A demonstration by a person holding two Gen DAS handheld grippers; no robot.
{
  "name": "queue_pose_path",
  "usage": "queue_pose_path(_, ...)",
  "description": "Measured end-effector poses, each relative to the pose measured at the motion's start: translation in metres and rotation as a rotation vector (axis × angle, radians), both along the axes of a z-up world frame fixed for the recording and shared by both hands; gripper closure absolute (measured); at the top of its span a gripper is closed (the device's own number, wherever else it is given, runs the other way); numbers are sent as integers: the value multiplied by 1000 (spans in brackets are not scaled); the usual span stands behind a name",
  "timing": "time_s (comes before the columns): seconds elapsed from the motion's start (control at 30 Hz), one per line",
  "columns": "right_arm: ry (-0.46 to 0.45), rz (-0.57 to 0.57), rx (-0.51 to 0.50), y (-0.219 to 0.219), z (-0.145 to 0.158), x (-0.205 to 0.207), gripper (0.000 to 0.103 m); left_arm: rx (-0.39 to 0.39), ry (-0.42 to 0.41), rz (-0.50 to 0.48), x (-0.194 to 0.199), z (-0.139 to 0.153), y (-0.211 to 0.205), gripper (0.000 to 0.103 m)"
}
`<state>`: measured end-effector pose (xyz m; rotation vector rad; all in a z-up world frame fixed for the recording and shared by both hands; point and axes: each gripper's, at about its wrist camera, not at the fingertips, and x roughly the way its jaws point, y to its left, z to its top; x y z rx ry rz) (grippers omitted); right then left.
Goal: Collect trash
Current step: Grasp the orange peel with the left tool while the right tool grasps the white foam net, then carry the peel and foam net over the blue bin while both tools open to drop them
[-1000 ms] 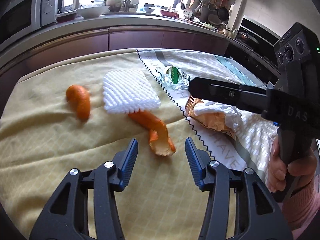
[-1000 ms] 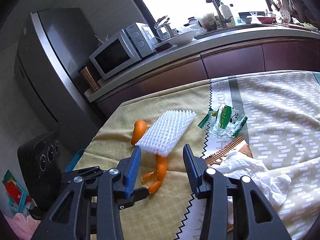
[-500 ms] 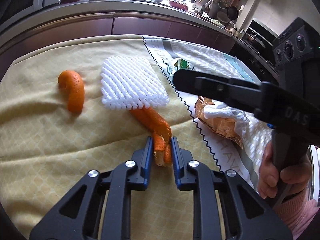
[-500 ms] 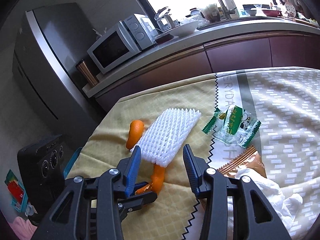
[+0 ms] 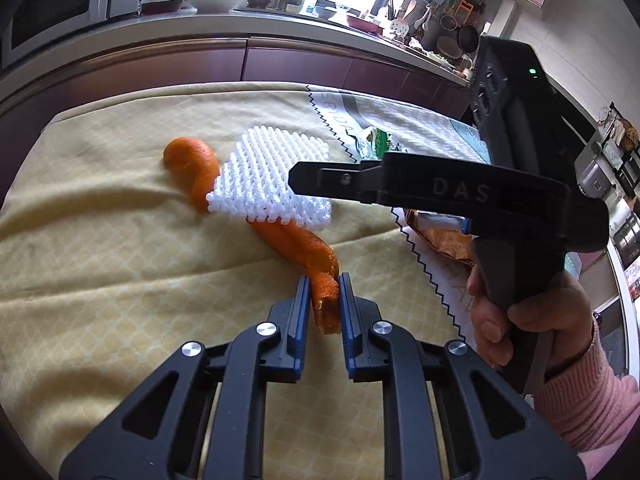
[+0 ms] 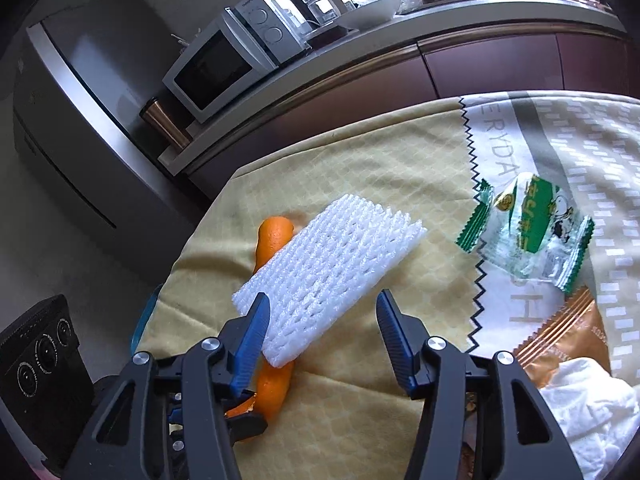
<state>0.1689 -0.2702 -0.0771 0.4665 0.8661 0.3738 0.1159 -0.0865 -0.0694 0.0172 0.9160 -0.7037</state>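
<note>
A long orange peel (image 5: 298, 244) lies on the yellow cloth, and its near end is pinched between the pads of my left gripper (image 5: 325, 300), which is shut on it. The peel runs under a white foam fruit net (image 5: 272, 176). In the right wrist view, my right gripper (image 6: 325, 320) hangs low over the near end of the foam net (image 6: 332, 264). Its jaws are opening, the net lies between them, and the pads do not press on it. The peel (image 6: 272, 236) shows on both sides of the net. Seen from the side, the right gripper (image 5: 304, 179) reaches over the net.
A green-and-clear candy wrapper (image 6: 528, 232), a brown snack bag (image 6: 568, 336) and a crumpled white tissue (image 6: 592, 412) lie on the patterned cloth to the right. A kitchen counter (image 5: 240, 28) with a microwave (image 6: 224, 64) runs behind the table. A hand in a pink sleeve (image 5: 520, 320) holds the right gripper.
My left gripper moved forward and shut on the peel's near end. The right gripper came forward and down over the foam net, and its jaws widened.
</note>
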Motion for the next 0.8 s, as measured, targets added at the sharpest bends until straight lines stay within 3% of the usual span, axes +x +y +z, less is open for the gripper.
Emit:
queue_pose_path(0.07,13,5,26,2,-4,2,52,0,0,6,0,0,3,88)
queue_pose_path(0.13,16,7,47,3,-6,3,71,-1,0,12,0,-1,7,88)
queue_pose_path(0.23,10,6,70,2,-7,1,86,1,-7,16,-2,0,8,88)
queue_pose_path(0.4,-33,-1,83,-1,3,-10,93,-4,-22,22,-7,3,15,89)
queue_pose_path(0.8,-119,24,115,1,27,-32,94,9,-87,53,-30,17,49,89)
